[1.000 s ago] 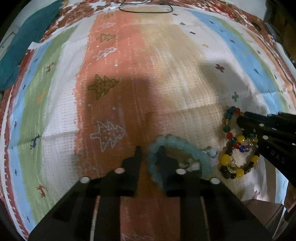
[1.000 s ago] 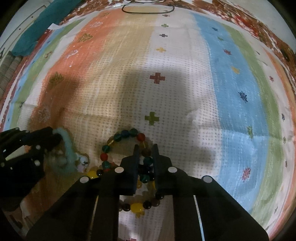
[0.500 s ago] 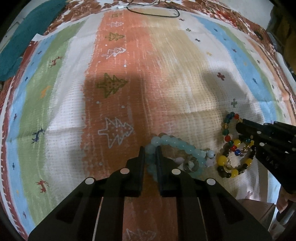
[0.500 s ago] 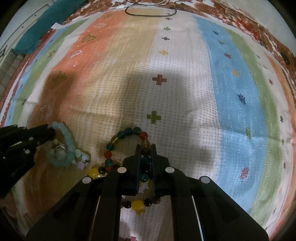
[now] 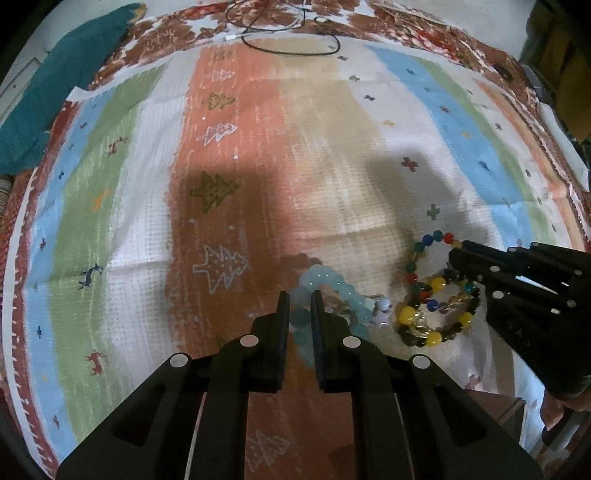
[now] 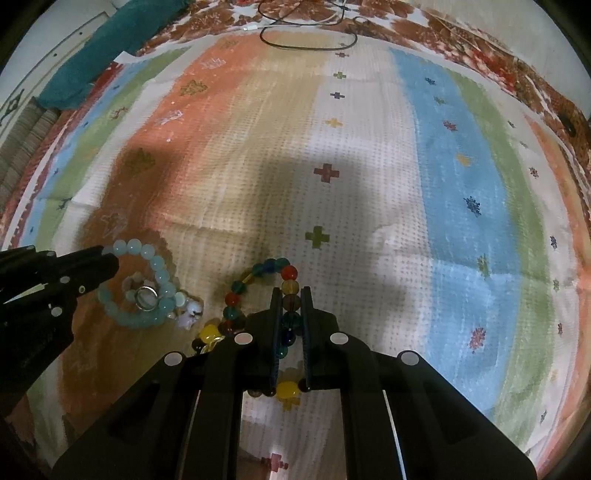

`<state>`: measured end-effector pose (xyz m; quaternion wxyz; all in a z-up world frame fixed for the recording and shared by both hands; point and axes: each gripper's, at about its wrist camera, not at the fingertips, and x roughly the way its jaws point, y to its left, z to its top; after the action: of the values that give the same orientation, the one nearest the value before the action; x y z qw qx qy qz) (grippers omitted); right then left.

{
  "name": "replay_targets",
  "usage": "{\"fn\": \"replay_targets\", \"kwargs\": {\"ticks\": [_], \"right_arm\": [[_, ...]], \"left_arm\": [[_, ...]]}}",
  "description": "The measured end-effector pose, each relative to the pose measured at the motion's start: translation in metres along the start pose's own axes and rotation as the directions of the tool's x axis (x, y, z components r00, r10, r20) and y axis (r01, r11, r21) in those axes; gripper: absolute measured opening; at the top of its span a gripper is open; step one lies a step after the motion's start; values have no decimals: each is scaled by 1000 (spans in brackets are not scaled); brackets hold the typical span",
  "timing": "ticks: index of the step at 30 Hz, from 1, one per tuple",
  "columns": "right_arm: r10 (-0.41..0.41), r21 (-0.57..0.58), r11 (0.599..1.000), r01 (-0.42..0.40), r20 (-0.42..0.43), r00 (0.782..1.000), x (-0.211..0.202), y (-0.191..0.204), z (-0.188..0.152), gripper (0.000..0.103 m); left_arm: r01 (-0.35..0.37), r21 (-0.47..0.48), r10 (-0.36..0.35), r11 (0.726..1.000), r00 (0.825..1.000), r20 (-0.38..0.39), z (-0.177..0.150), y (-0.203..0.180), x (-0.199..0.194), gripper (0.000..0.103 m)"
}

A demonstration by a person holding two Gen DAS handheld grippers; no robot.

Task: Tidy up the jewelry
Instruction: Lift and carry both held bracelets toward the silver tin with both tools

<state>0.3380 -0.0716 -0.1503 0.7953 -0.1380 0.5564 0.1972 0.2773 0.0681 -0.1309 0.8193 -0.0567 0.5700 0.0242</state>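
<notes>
A pale aqua bead bracelet (image 5: 325, 284) lies on the striped cloth (image 5: 258, 155); my left gripper (image 5: 300, 302) is shut on its near side. It also shows in the right wrist view (image 6: 155, 266), with a silver ring (image 6: 144, 297) lying inside its loop. A multicolour bead bracelet (image 6: 258, 273) lies to its right; my right gripper (image 6: 289, 297) is shut on its beads. The same bracelet (image 5: 424, 295) shows in the left wrist view, tangled with a strand of yellow and dark beads (image 5: 428, 332), with the right gripper (image 5: 461, 266) coming in from the right.
A dark teal cloth (image 5: 55, 92) lies at the far left corner. A black cable (image 5: 288, 44) loops at the far edge. A white cable end (image 6: 255, 26) lies beside the black cable. A brown object (image 5: 495, 410) sits at the near right.
The left gripper has closed on the aqua bracelet. Both views have pulled back and up, showing more of the cloth, with each bracelet still held.
</notes>
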Motion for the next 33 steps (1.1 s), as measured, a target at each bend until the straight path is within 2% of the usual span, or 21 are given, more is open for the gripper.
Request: {"fn": "replay_targets", "kwargs": {"ticks": [3,10,23,26,33], "right_arm": [[-28,-29,999,29,11,1000,-7,4,0,10],[5,-17,1000,-4,47,999,-23,3,-1,10],[5,3,1000,-6,115,993,-57,3,-8,10],[25,1,1000,-26,133,991,-64,4,-11,10],[17,-10,1000,-15,154,988,-78,9,-18,10]], "left_arm": [[4,-2,-4,1000,1000,11,3,-5,-4,11],[16,-8,-16,1000,999,40,2,-10,-20,11],[4,8,-5,1000,994,111,-6,-21,-51,11],[10,2,-10,1000,993,120,-9,-21,-57,11],[27,-8,-26,1000,989,144,-15,-23,-71,11]]}}
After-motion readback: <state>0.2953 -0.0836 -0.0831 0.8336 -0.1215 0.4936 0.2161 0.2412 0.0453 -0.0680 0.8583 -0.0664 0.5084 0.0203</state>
